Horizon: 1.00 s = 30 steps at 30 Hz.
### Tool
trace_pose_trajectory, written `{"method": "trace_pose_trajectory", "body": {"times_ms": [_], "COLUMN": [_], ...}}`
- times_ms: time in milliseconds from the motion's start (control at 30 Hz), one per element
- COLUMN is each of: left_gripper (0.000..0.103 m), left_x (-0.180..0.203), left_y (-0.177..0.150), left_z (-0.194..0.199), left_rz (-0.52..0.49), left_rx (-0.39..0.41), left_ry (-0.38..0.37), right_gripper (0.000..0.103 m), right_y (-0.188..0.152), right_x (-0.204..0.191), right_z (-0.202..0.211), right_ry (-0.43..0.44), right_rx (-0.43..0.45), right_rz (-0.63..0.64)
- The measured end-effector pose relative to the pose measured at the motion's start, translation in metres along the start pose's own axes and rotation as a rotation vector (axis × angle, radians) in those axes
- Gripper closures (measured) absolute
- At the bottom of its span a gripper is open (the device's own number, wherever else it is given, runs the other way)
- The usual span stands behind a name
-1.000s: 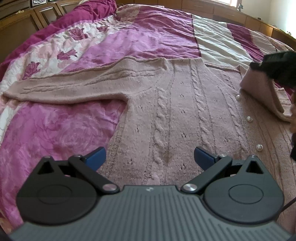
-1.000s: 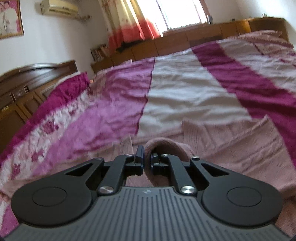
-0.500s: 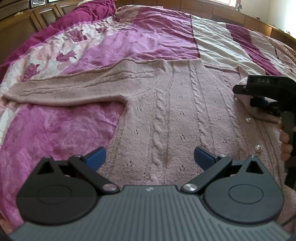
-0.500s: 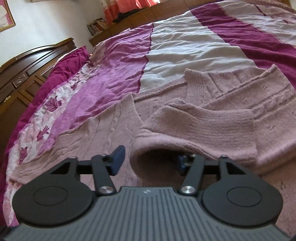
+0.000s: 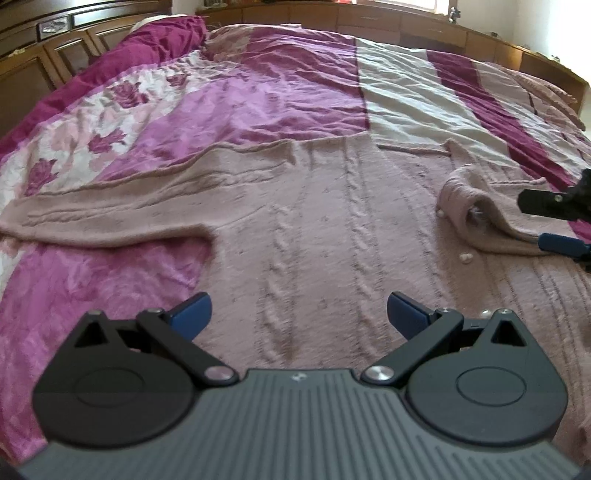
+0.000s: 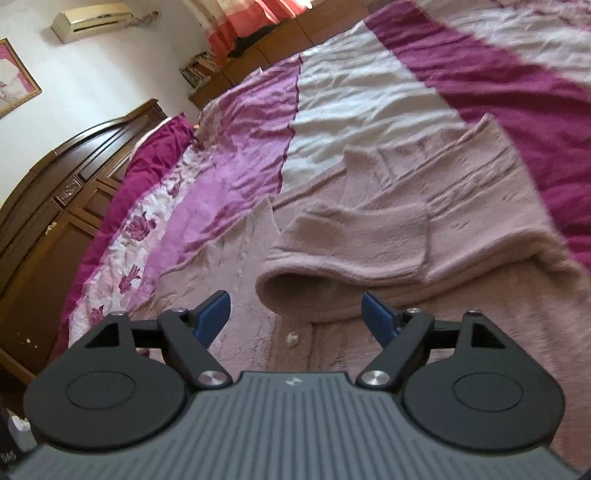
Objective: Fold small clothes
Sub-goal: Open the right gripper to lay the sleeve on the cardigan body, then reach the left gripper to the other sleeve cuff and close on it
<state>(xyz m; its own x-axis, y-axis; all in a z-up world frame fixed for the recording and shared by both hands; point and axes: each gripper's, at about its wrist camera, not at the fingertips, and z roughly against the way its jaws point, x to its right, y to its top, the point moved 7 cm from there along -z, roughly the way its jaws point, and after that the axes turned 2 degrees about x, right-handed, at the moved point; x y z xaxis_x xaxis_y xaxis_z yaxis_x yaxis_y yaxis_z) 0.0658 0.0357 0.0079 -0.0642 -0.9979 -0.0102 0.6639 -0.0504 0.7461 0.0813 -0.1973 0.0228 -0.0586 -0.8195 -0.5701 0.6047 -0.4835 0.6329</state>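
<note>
A dusty-pink cable-knit cardigan (image 5: 295,221) with pearl buttons lies spread on the bed. Its left sleeve (image 5: 110,206) stretches out flat to the left. The right sleeve (image 6: 354,247) is folded in across the body, cuff opening toward me. My right gripper (image 6: 297,315) hovers just short of that cuff, its jaws opening, nothing between them. In the left wrist view the right gripper's fingers (image 5: 561,243) show at the right edge beside the folded sleeve (image 5: 476,214). My left gripper (image 5: 297,314) stands open above the cardigan's lower body, holding nothing.
The bedspread (image 5: 258,92) has pink, magenta and white stripes with a rose print at the left. A dark wooden headboard (image 6: 55,192) runs along the far left. Low wooden cabinets (image 5: 406,26) line the far side under a window.
The right gripper let go of the sleeve cuff, opened wide and pulled back to the right. The sleeve now rests folded on the cardigan. The left gripper lifted slightly.
</note>
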Motion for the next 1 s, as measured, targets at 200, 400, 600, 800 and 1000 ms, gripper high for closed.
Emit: {"method": "trace_pose_trajectory", "body": {"times_ms": [200,400,600,800,1000], "left_gripper": [0.000,0.000,0.000,0.000,0.010], "left_x": [0.023,0.054,0.096,0.139,0.175], "left_y": [0.011,0.030,0.054,0.059,0.049], "left_z": [-0.005,-0.010,-0.017,-0.037,-0.059], "left_rz": [-0.019,-0.082,-0.216,-0.389,-0.611], "left_rx": [0.002,0.033,0.097,0.128,0.162], "left_ry": [-0.028,-0.036,-0.036,-0.043,-0.031], "right_gripper": [0.015,0.014,0.015,0.016,0.016], "right_y": [0.004,0.012,0.017,0.016,0.013], "right_x": [0.019,0.042,0.068,0.085,0.098], "right_z": [0.033,0.048,0.055,0.055,0.055], "right_ry": [-0.048,-0.169,-0.237,-0.279,-0.291], "right_rx": [0.087,0.180,0.238,0.251,0.248], "right_rz": [-0.010,0.016,0.001,0.014,-0.016]}}
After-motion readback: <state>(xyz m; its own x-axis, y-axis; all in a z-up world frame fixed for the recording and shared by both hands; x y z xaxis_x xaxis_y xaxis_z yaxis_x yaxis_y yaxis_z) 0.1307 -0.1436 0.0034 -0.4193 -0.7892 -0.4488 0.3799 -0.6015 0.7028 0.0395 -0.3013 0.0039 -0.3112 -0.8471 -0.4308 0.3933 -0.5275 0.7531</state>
